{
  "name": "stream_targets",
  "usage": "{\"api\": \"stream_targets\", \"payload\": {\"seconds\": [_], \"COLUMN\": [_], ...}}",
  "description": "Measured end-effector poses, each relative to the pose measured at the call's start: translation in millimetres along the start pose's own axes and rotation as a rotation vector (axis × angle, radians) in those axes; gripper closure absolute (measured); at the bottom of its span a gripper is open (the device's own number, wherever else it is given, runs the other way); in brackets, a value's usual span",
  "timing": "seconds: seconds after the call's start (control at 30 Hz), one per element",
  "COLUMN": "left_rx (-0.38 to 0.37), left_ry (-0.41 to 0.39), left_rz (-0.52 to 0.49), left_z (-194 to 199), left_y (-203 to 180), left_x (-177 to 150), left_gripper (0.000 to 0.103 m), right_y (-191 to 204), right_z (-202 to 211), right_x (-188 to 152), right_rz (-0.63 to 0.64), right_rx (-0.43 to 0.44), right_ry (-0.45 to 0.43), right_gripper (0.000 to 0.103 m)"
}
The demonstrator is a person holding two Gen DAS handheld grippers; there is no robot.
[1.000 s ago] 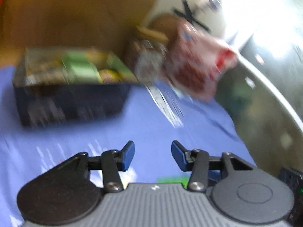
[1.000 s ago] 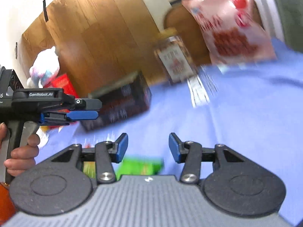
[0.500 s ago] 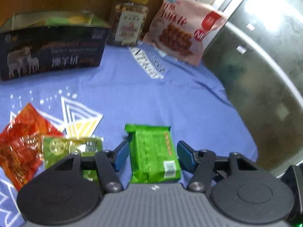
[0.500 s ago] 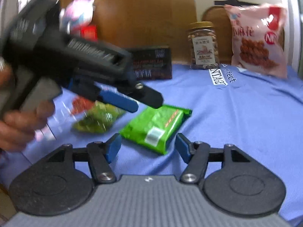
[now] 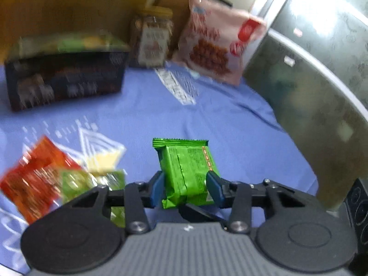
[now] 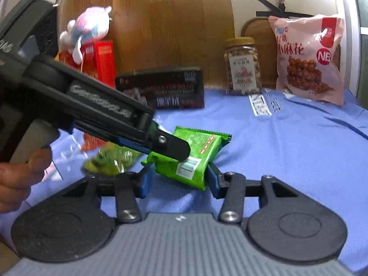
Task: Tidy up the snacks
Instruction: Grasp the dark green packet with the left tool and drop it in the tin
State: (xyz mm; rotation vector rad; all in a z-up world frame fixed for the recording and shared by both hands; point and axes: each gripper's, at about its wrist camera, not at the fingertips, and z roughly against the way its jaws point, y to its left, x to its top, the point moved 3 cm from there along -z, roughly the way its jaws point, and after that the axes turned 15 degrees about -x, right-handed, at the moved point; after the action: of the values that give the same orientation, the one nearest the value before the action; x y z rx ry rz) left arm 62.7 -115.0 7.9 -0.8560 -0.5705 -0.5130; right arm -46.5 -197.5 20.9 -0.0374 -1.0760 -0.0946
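A green snack packet (image 5: 186,168) sits between the blue pads of my left gripper (image 5: 185,189), whose jaws are closing and press on its sides. In the right wrist view the same green packet (image 6: 200,142) has its near end between the pads of my right gripper (image 6: 179,179), also closing, with both pads against it. The left gripper (image 6: 177,151) reaches in from the left over the packet, held by a person's hand (image 6: 20,174). The packet is tilted on the blue cloth (image 6: 287,149).
At the back stand a dark box (image 6: 161,89), a nut jar (image 6: 242,66) and a pink snack bag (image 6: 308,59). A red packet (image 5: 34,181) and a yellow-green packet (image 5: 76,181) lie left. A red box (image 6: 99,62) with a plush toy (image 6: 89,27) stands far left.
Both pairs of jaws stood wider around the flat green packet; now they have narrowed onto it, and its near end has tilted up. The left gripper has come closer over it.
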Motion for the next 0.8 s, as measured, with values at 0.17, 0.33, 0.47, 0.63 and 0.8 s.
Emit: {"api": "stream_targets", "payload": {"seconds": [0.17,0.33,0.47,0.63,0.8], "left_rx": [0.044,0.125,0.237,0.378,0.277], "left_ry": [-0.099,-0.201,-0.256,-0.228,-0.272], "left_rz": [-0.015,-0.019,-0.014,0.071,0.115], "left_z": [24.1,47.6,56.7,43.0,77.2], "left_y": [13.9,47.7,87.1,155.3,155.4], "left_x": [36.4,86.8,127.2,156.1,118.7], "left_gripper": [0.063,0.062,0.056,0.053,0.053], "right_y": [22.6,48.1,71.9,91.3,52.1], "right_z": [-20.7,-63.7,-117.3,-177.9,-138.0], "right_x": [43.2,94.5,134.5,153.8,124.9], "right_rz": [0.037,0.061,0.044,0.026,-0.087], "right_rx": [0.030,0.103,0.171,0.142,0.193], "right_ry": [-0.088,-0.154,-0.144,-0.084,-0.051], "right_gripper": [0.053,0.053,0.052,0.044,0.044]}}
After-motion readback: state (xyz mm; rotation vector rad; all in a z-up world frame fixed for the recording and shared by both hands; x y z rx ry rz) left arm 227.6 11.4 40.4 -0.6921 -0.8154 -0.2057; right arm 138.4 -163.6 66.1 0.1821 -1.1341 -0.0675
